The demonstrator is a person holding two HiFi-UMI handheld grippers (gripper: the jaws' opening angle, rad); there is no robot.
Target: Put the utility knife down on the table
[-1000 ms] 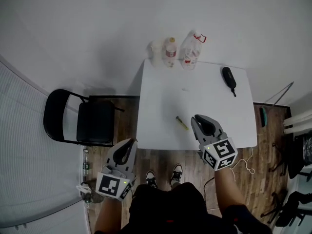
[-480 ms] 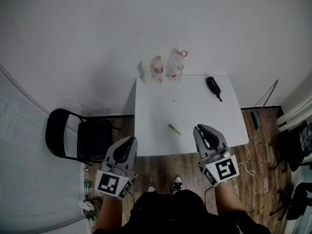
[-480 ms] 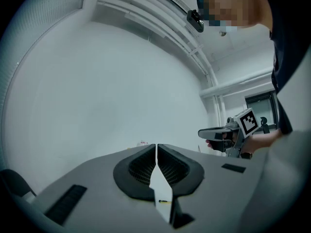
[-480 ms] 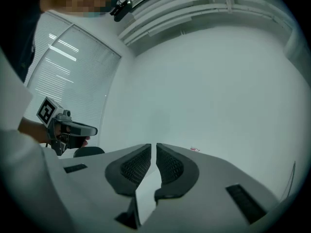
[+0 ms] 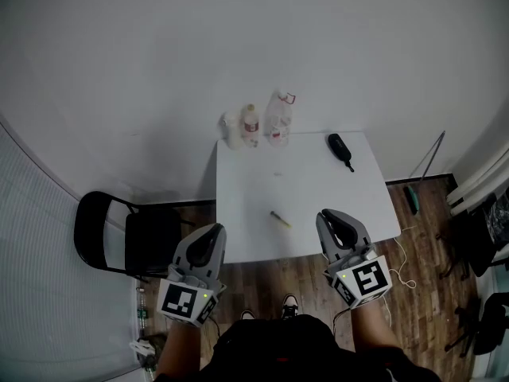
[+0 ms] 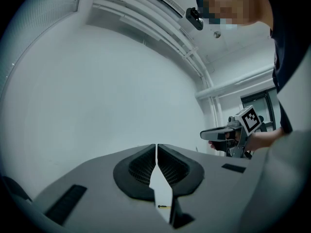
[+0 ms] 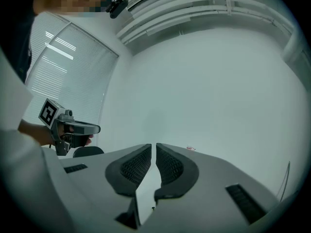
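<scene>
The utility knife (image 5: 280, 219), thin and yellow, lies on the white table (image 5: 246, 181) near its front edge, with nothing touching it. In the left gripper view the utility knife (image 6: 164, 206) shows as a small dark sliver through the slit between the jaws. My left gripper (image 5: 213, 231) hangs over the floor, short of the table's front left corner, jaws shut and empty. My right gripper (image 5: 328, 216) is at the front edge, right of the knife, also shut and empty. Each gripper shows in the other's view: the right gripper (image 6: 228, 135) and the left gripper (image 7: 73, 128).
Two plastic bottles (image 5: 251, 124) (image 5: 278, 119) and a pale cup (image 5: 231, 129) stand at the table's back edge. A black oblong object (image 5: 339, 148) lies at the back right. A black chair (image 5: 127, 233) stands left of the table. A white cable (image 5: 406, 249) lies on the wood floor.
The view has pulled up and back, so the table looks smaller. My right gripper has come off the table toward its front edge. The knife stays where it lay.
</scene>
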